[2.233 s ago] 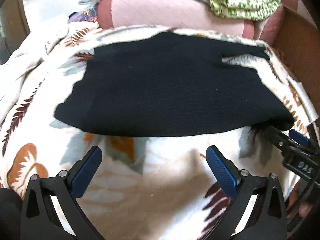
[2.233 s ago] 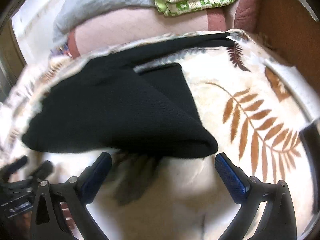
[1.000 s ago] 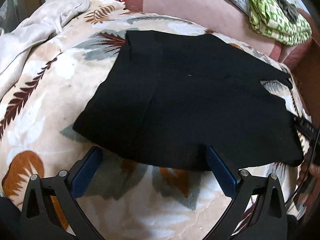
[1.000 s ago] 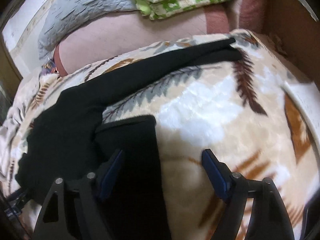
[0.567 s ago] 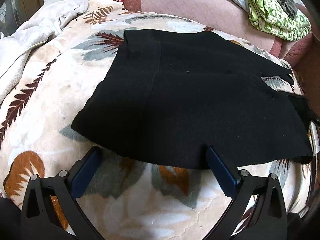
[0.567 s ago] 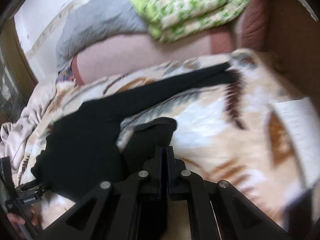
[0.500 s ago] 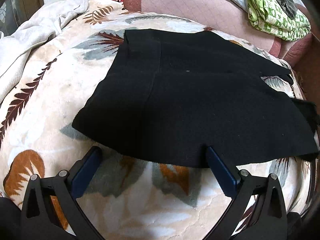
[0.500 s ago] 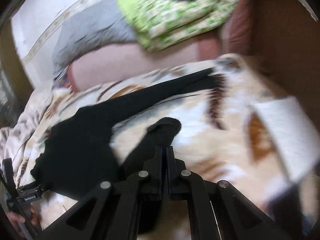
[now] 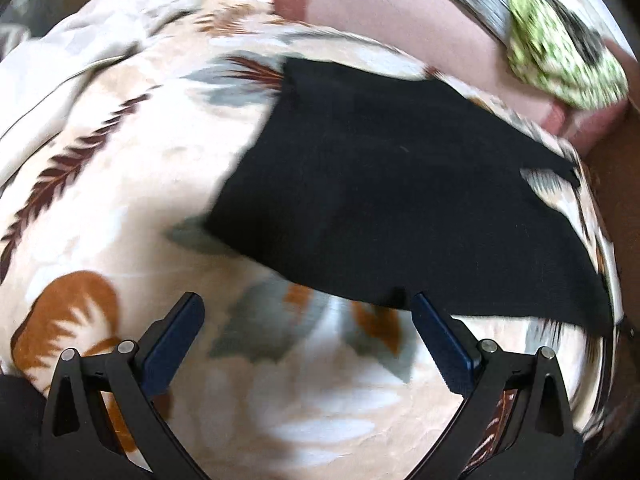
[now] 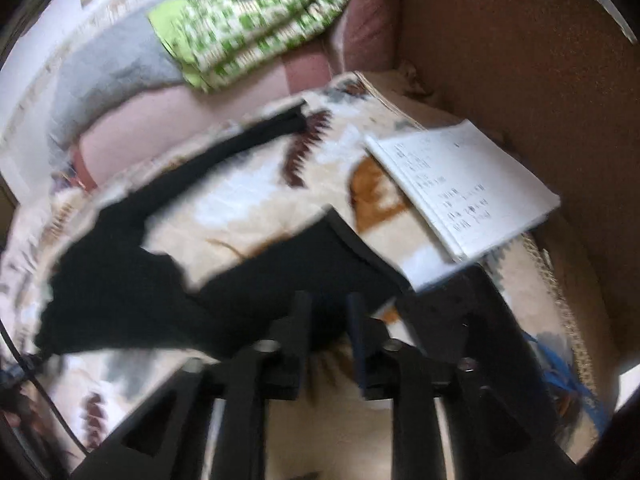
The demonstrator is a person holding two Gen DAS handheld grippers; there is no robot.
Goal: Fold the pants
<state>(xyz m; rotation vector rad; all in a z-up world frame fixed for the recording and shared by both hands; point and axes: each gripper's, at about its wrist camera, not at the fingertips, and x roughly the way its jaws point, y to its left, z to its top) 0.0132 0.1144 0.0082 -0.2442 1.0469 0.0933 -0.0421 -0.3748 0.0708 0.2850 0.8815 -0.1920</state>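
Observation:
The black pants (image 9: 392,184) lie spread on a leaf-print blanket (image 9: 120,208). My left gripper (image 9: 306,320) is open and empty just before their near edge; its right finger (image 9: 436,332) touches that edge. In the right wrist view the pants (image 10: 120,280) stretch left, one leg (image 10: 240,144) running to the far side. My right gripper (image 10: 328,308) is nearly closed on the end of the other leg (image 10: 320,256), pulled out to the right. The view is blurred.
A white printed paper (image 10: 460,184) lies on the blanket right of the held leg. A brown wall (image 10: 520,60) stands at the right. Pink cushions (image 9: 400,12) with a green patterned cloth (image 10: 248,28) and a grey blanket (image 10: 108,72) lie at the back.
My right gripper shut on a pant leg end and has carried it to the right, towards the paper. My left gripper shifted slightly left and stays open.

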